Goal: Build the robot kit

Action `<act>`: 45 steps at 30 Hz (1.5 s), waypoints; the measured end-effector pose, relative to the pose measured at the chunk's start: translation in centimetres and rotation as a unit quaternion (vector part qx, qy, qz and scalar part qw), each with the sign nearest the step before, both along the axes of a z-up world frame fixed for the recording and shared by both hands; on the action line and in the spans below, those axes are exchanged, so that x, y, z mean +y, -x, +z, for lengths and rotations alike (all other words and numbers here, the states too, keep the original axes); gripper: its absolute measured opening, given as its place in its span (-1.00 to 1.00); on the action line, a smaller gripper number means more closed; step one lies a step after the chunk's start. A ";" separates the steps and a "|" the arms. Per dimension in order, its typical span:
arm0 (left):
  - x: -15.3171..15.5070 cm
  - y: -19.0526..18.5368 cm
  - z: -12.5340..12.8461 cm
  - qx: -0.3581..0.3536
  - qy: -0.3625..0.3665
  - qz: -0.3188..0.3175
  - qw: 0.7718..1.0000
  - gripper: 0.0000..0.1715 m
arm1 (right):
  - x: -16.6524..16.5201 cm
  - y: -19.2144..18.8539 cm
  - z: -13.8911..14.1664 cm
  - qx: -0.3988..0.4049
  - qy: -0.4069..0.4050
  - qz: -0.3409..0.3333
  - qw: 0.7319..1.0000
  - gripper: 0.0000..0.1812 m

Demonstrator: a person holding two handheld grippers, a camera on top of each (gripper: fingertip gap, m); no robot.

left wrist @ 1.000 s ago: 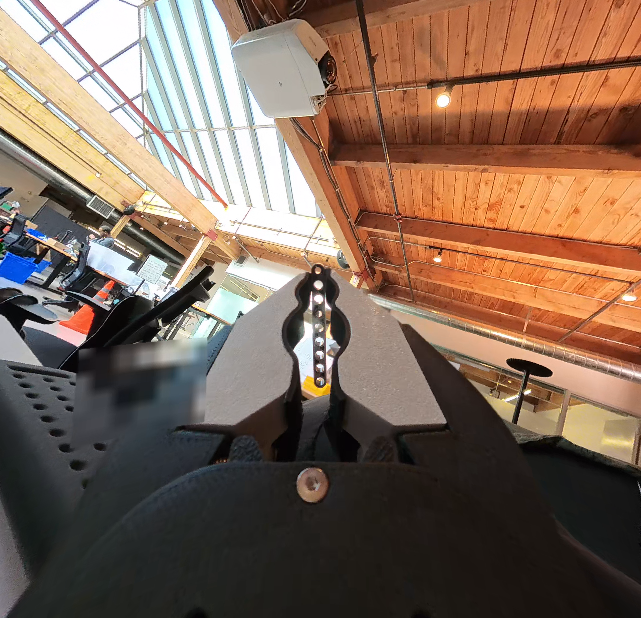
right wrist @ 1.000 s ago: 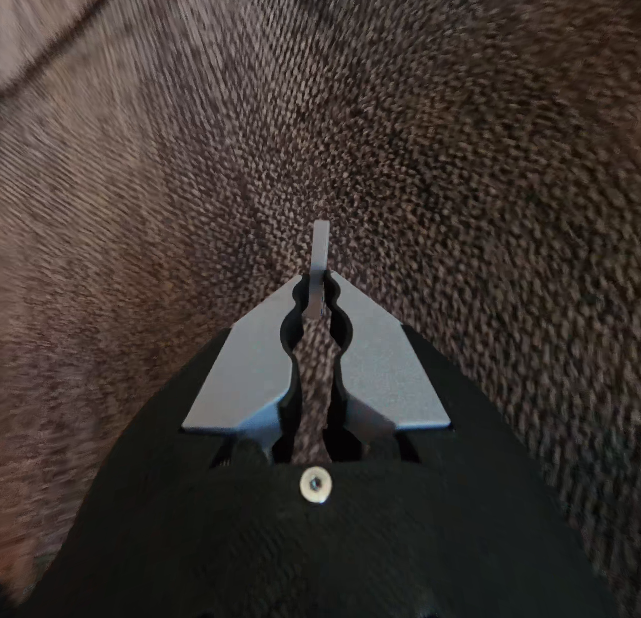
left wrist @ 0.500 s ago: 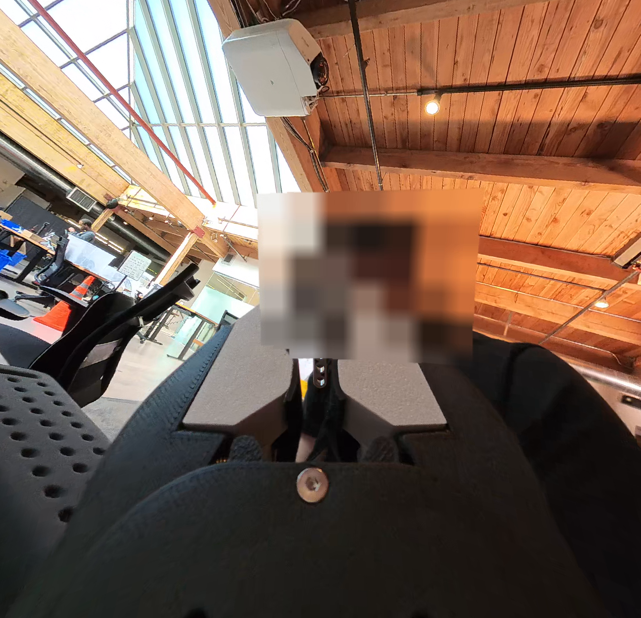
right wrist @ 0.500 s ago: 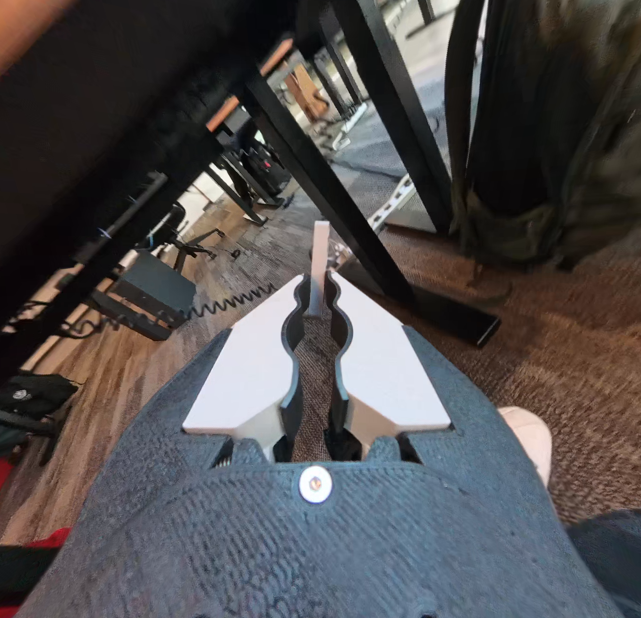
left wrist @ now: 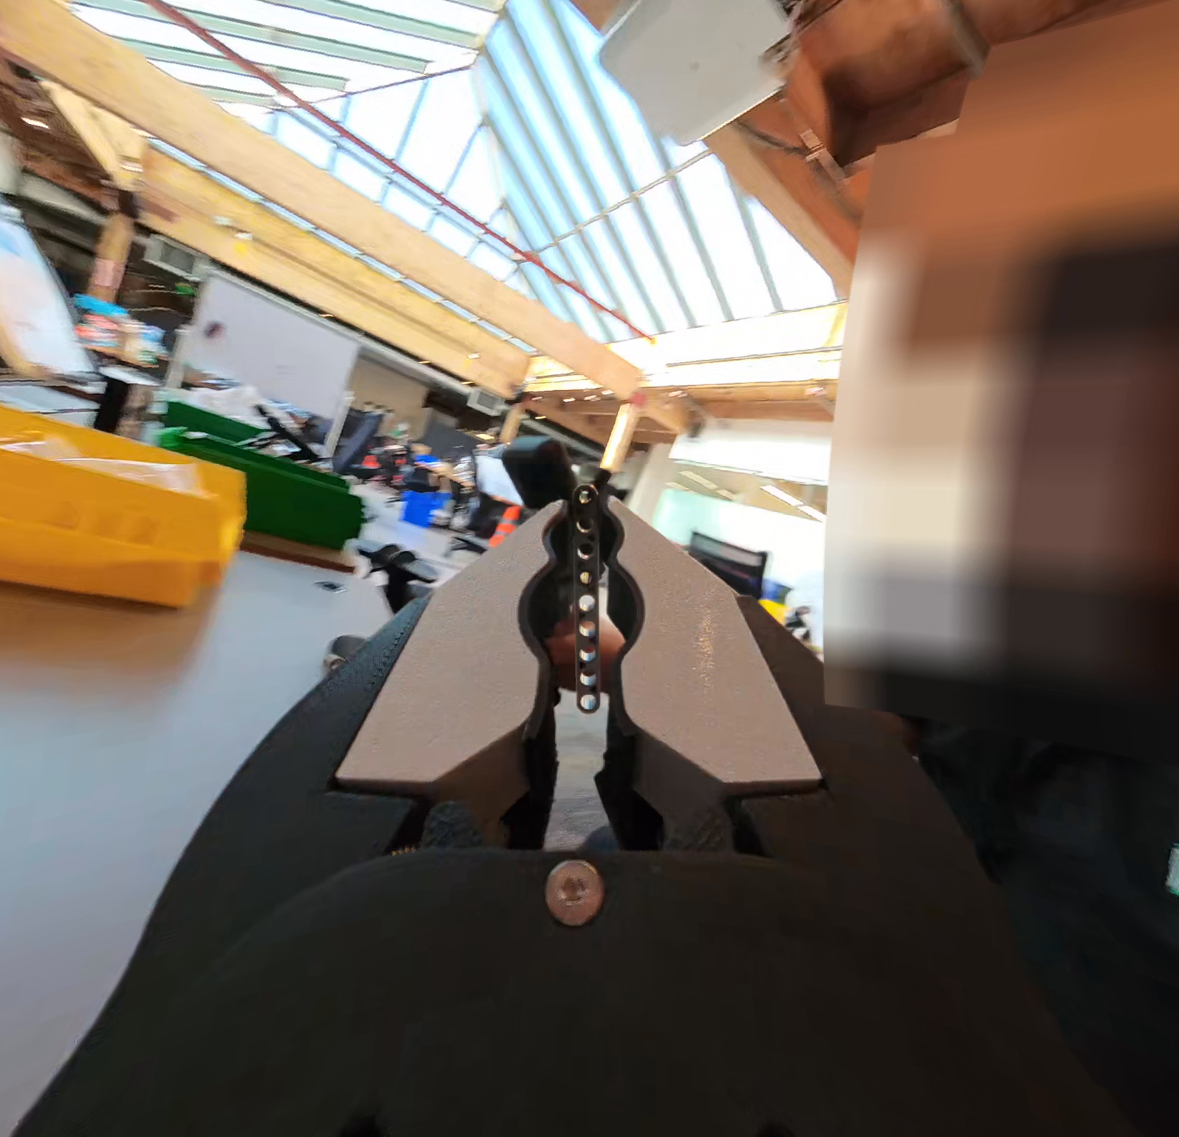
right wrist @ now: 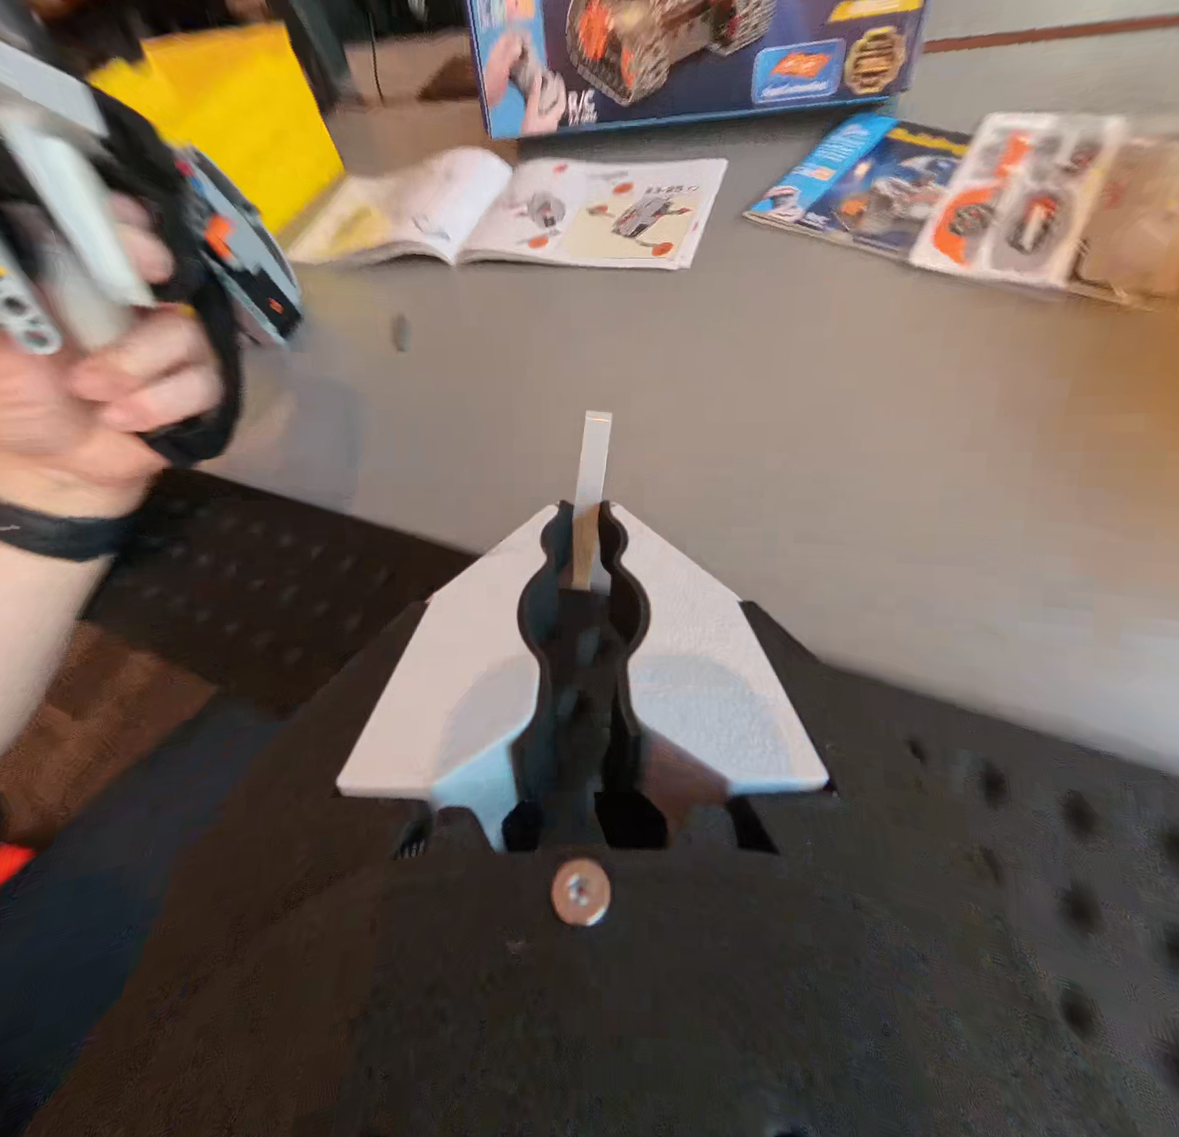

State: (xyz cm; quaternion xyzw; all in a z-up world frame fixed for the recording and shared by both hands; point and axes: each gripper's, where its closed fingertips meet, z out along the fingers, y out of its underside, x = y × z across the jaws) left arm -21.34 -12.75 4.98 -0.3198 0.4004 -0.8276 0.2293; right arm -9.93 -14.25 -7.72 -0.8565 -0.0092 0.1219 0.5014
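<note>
My left gripper [left wrist: 585, 513] is shut on a thin black beam with a row of holes [left wrist: 585, 602], which stands upright between the jaws. It points level over a grey table [left wrist: 127, 723]. My right gripper [right wrist: 584, 510] is shut on a flat light-grey bar [right wrist: 592, 462] that sticks out past the tips. It points down at the grey table [right wrist: 702, 373]. In the right wrist view a hand [right wrist: 83, 398] at the left edge holds the other gripper with a grey, black and orange brick model [right wrist: 249, 258] by it.
A yellow bin [left wrist: 108, 526] and a green bin [left wrist: 281, 487] stand on the table at left. In the right wrist view an open instruction booklet [right wrist: 529, 213], a blue toy box [right wrist: 689, 35], leaflets [right wrist: 957, 200] and a yellow bin [right wrist: 223, 118] lie ahead. A black perforated chair [right wrist: 255, 590] is below.
Both grippers have swung up to the table. The left view has turned from the ceiling to the bins; the right view has moved from the carpet and desk legs to the tabletop.
</note>
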 end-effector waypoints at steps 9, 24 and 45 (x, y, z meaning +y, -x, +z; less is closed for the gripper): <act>5.8 -1.2 -3.0 0.159 -0.142 0.268 0.940 -0.95 | 12.6 3.2 -8.5 -0.078 0.164 0.114 0.977 -0.94; 10.2 -2.0 -17.8 0.528 0.023 0.198 0.825 -0.94 | 10.4 3.8 -6.1 -0.178 -0.028 0.357 0.916 -0.54; 11.2 -0.8 -17.7 0.533 -0.004 0.311 0.787 -0.42 | 10.5 4.4 -7.4 -0.125 0.057 0.450 0.882 -0.80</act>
